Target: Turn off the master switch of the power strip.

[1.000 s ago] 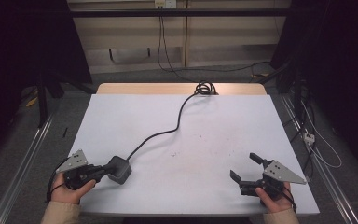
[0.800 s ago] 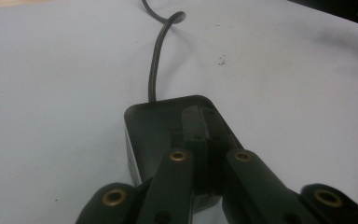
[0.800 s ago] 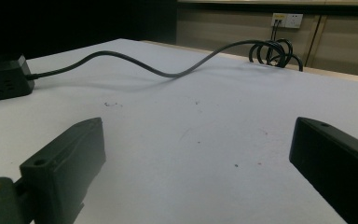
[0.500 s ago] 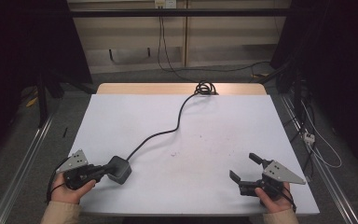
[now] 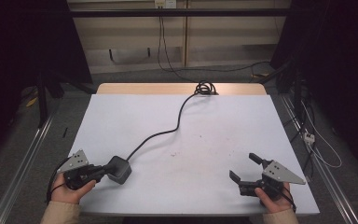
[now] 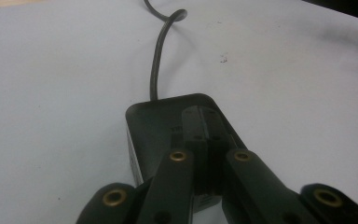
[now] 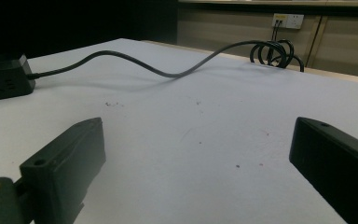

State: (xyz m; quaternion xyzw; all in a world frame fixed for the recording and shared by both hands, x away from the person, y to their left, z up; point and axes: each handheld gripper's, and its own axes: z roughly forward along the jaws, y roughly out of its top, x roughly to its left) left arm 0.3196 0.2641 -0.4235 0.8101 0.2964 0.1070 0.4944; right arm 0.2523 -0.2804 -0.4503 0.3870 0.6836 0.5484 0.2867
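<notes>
Resting closed atop black socket block [image 6: 168, 126], left gripper [image 6: 204, 135] hiding its face, right gripper [image 5: 247, 168] spread, empty

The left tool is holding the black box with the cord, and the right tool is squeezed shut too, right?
Not quite. The left tool does hold the black box with the cord, but the right tool is open, with nothing between its jaws. The right gripper view shows them far apart over the bare white table.
</notes>
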